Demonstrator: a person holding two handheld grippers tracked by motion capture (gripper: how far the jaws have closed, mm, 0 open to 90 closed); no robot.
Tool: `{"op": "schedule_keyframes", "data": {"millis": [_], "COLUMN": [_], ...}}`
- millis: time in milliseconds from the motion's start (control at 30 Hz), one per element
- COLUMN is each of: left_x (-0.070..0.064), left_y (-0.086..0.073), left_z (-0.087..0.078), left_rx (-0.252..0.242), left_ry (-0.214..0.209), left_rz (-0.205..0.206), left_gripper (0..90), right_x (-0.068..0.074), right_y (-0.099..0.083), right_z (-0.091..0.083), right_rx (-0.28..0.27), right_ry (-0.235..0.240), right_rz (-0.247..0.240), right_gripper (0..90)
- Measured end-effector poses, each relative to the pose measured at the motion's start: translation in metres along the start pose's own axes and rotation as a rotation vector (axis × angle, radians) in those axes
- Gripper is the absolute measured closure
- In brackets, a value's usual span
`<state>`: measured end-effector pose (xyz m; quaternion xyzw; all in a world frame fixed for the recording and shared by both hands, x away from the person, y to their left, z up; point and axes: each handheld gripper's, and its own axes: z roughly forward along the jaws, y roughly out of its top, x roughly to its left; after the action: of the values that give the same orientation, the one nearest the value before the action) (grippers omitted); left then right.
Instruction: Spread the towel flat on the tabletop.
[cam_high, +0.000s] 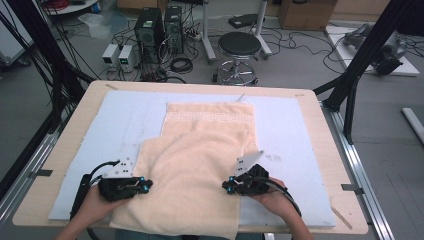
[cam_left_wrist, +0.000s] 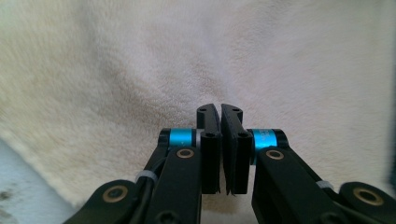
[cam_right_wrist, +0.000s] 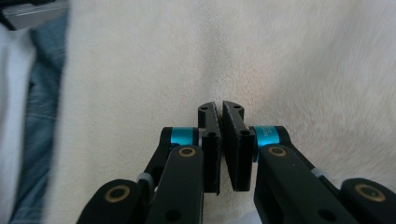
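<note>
A peach towel (cam_high: 200, 150) with a patterned band at its far end lies down the middle of the pale blue mat (cam_high: 285, 130), and its near end hangs over the table's front edge. My left gripper (cam_high: 148, 186) sits at the towel's near left edge, pointing inward. In the left gripper view its jaws (cam_left_wrist: 220, 108) are closed, with towel creases (cam_left_wrist: 205, 70) running out from the tips. My right gripper (cam_high: 226, 186) is at the near right edge, also pointing inward. Its jaws (cam_right_wrist: 219, 105) are closed too, and a towel ridge (cam_right_wrist: 210, 60) rises from the tips.
The mat covers most of the wooden table (cam_high: 80, 115). On the floor beyond the table are a black stool (cam_high: 239, 47), computer towers (cam_high: 150, 27) and cables. A black frame post (cam_high: 360, 60) slants at the right. The person's jeans (cam_right_wrist: 42, 116) are at the left of the right gripper view.
</note>
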<state>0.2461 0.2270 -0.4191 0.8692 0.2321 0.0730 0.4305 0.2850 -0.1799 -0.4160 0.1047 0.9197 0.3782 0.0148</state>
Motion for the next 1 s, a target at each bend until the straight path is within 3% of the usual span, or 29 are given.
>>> {"op": "schedule_keyframes", "data": {"millis": [233, 300, 367, 500, 633, 767, 867, 933, 1000], "left_x": [-0.052, -0.058, -0.057, -0.035, -0.007, 0.010, 0.014, 0.014, 0.014], "left_y": [0.004, 0.007, 0.010, 0.015, 0.019, 0.021, 0.015, 0.010, 0.008], "left_z": [-0.029, -0.030, -0.027, -0.012, 0.011, 0.032, 0.044, 0.046, 0.045], "left_rx": [-0.060, -0.075, -0.077, -0.067, -0.033, 0.031, 0.080, 0.048, 0.039], "left_ry": [-0.071, -0.089, -0.079, -0.009, 0.043, 0.029, 0.016, 0.024, 0.032], "left_rz": [0.067, 0.081, 0.095, 0.091, 0.074, 0.060, 0.046, 0.050, 0.035], "left_gripper": [85.5, 79.2, 71.4, 64.0, 59.3, 57.9, 58.9, 59.9, 64.7], "right_x": [0.048, 0.060, 0.065, 0.052, 0.024, -0.006, -0.012, -0.013, -0.013], "right_y": [-0.006, -0.007, -0.007, -0.008, -0.009, -0.016, -0.017, -0.020, -0.024], "right_z": [-0.047, -0.056, -0.063, -0.064, -0.044, -0.020, -0.007, 0.001, 0.002], "right_rx": [-0.071, -0.084, -0.089, -0.106, -0.067, -0.041, 0.038, 0.075, 0.035], "right_ry": [0.022, 0.028, 0.017, -0.042, -0.109, -0.113, -0.112, -0.109, -0.101], "right_rz": [-0.051, -0.074, -0.070, -0.034, -0.017, 0.042, 0.045, 0.045, 0.060], "right_gripper": [85.7, 81.6, 74.4, 65.5, 58.8, 58.1, 58.7, 62.1, 69.3]}}
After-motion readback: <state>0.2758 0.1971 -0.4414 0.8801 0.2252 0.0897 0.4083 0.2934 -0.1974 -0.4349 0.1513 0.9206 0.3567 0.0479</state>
